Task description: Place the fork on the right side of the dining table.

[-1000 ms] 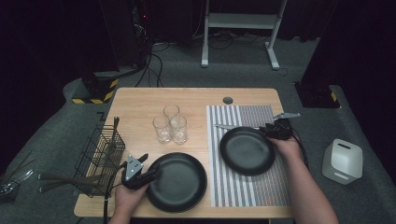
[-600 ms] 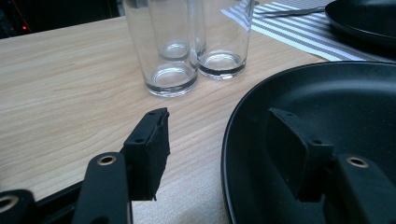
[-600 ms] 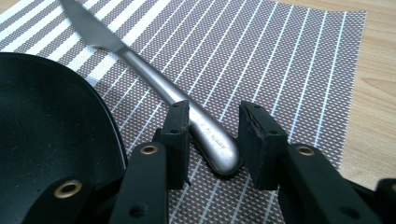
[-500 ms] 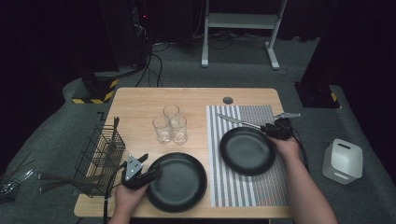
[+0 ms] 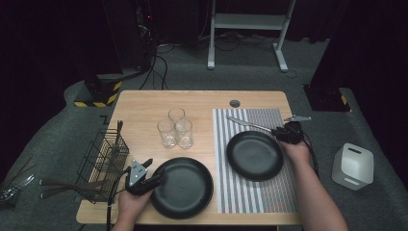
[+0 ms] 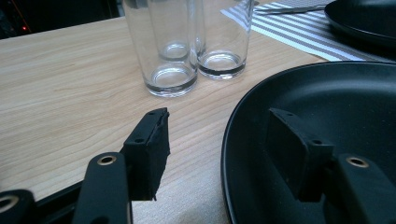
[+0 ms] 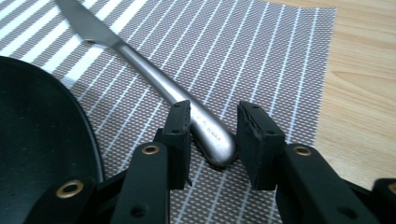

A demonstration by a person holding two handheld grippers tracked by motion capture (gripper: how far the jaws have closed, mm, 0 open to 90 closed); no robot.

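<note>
The knife (image 7: pixel 154 77) lies slantwise on the striped placemat (image 7: pixel 261 51), just beyond the black plate (image 5: pixel 254 155) set on that mat, with its handle end between the jaws of the right tool (image 7: pixel 212 135). Those jaws have just been closing around the handle; a narrow gap is seen on each side, so the handle is straddled but not yet pinched. For the pick-up to go well, the handle should be centred between the pads, the jaws brought fully together, and the knife lifted level so the blade does not drag on the plate rim.

The left tool (image 6: pixel 219 140) is held wide open astride the rim of the second black plate (image 5: pixel 185 187), which rests on the bare desk (image 5: pixel 144 108); one jaw is over the plate, the other over the wood. Three glasses (image 5: pixel 176 127) stand near.
</note>
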